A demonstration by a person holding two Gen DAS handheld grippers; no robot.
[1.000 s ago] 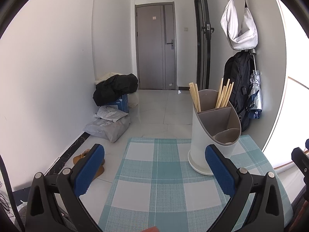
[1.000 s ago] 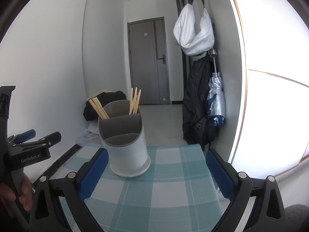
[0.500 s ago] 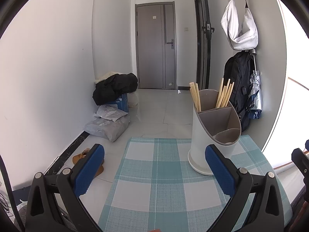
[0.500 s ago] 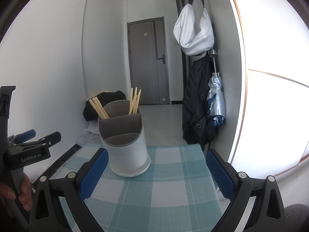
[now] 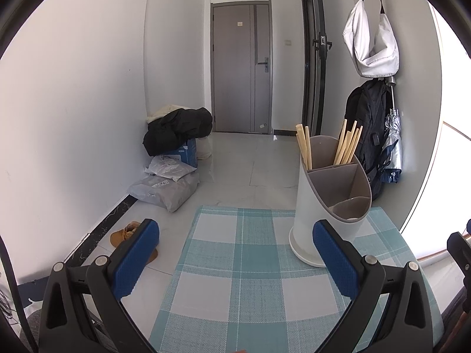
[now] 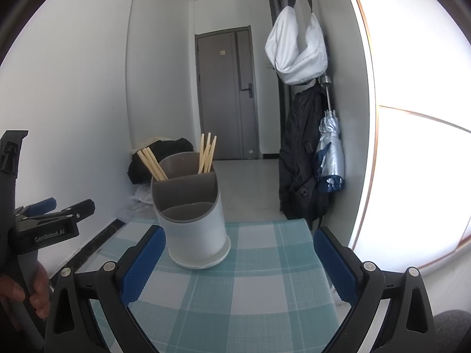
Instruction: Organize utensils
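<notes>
Left gripper (image 5: 235,253) and right gripper (image 6: 235,257), both spread wide and holding nothing, above a table (image 5: 253,294) in teal-and-white check. White utensil holder (image 6: 192,223) upright toward the table's far edge, wooden chopsticks (image 6: 206,154) in two bunches in its rear compartments, front compartments showing nothing. Grey door (image 5: 241,70) down the hallway behind, white bag (image 6: 297,50) hanging on the right wall.
</notes>
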